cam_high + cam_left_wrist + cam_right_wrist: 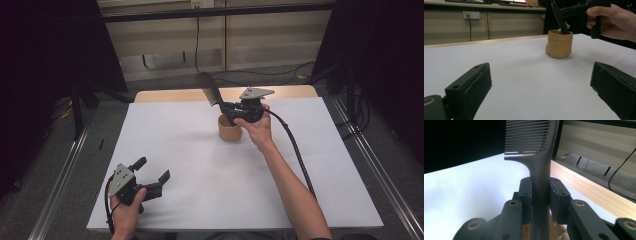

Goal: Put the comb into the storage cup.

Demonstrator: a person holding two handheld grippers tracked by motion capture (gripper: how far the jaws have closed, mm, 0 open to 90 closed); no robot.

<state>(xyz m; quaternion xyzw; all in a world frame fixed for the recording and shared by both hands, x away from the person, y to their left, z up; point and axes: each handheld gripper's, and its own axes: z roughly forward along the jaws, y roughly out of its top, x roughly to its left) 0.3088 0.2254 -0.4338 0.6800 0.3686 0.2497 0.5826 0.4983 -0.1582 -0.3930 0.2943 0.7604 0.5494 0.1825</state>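
A dark comb [208, 88] stands tilted with its handle end in a small tan pouch [229, 129] near the middle of the white table [190, 165]. My right gripper [223, 106] is shut on the comb's handle just above the pouch's mouth; in the right gripper view the two pads [526, 192] press on the comb [537, 157], whose teeth point left. In the left gripper view the pouch [559, 43] stands ahead with the comb [560, 21] slanting into it. My left gripper [152, 169] rests open near the table's front left, nothing between its fingers [471, 87].
A wooden strip [165, 95] runs along the table's far edge. Beyond it are a pale wall with a socket [471, 15] and cables on the floor [270, 75]. Metal rails [65, 170] flank the table. The right gripper's cable [295, 150] trails over the table.
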